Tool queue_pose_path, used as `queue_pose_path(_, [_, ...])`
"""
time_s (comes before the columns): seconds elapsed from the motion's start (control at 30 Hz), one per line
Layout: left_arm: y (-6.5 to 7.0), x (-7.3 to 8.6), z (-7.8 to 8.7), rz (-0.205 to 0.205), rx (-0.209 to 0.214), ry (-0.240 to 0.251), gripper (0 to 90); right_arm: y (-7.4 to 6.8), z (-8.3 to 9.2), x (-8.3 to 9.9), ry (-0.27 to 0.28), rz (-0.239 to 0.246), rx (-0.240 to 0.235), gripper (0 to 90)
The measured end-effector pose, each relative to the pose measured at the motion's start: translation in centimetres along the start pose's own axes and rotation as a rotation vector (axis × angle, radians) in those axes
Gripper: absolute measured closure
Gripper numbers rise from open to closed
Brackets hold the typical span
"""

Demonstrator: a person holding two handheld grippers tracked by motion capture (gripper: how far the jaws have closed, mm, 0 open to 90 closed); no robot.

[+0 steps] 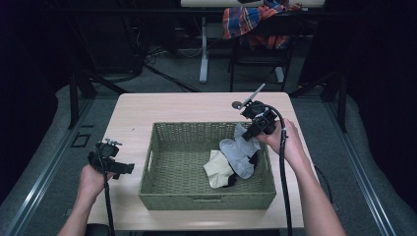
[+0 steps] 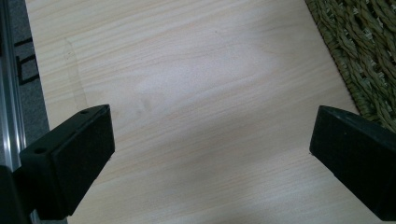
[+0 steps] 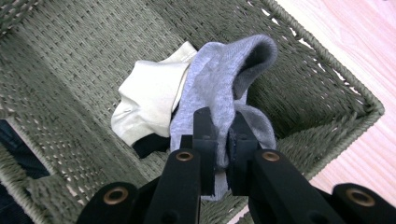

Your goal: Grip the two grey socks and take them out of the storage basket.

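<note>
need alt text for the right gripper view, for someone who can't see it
The right gripper, its two black jaws closed on a grey fabric sock, holds it over a green woven wicker basket. A cream-coloured sock lies on the basket floor beside the grey one, with a dark item partly hidden beneath them. Light wooden table shows past the basket's rim.

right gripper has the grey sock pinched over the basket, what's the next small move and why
Probably lift the right gripper straight up: its jaws are shut on the grey sock, whose far end still lies in the basket against the cream sock. The left gripper hangs open over the table.
</note>
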State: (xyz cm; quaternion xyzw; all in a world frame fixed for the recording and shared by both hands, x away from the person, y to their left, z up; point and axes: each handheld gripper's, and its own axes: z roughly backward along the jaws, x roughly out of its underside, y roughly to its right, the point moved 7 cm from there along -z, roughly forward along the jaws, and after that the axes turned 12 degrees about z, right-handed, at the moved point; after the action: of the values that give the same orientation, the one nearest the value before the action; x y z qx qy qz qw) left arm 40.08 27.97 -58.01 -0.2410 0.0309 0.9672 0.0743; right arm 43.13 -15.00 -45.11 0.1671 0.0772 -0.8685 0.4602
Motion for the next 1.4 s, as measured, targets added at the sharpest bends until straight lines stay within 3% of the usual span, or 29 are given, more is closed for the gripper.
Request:
queue_pose_path(0.4, [-0.3,0.1,0.1,0.006,-0.001,0.0,0.2,0.2,2.3,0.4,0.042,-0.005,0.022,85.1])
queue_pose_path(0.73, [-0.2,0.1,0.0,0.007,0.0,0.0,0.2,1.6,3.7,2.1,0.051,-0.059,0.029,85.2])
queue_pose_path(0.93, [-0.2,0.0,0.1,0.006,-0.001,0.004,0.2,2.7,4.6,3.4,0.047,-0.091,0.062,85.2])
queue_pose_path(1.2, [-0.1,0.0,0.2,0.004,0.0,0.0,0.2,5.1,5.5,6.1,0.055,-0.178,0.086,85.2])
queue_pose_path(1.23, [-0.1,0.0,0.2,0.005,-0.001,0.005,0.2,5.8,5.5,6.9,0.046,-0.208,0.099,85.3])
queue_pose_path(1.4, [-0.1,-0.1,0.1,0.003,0.001,0.004,0.2,7.3,4.7,8.5,0.007,-0.254,0.115,85.3])
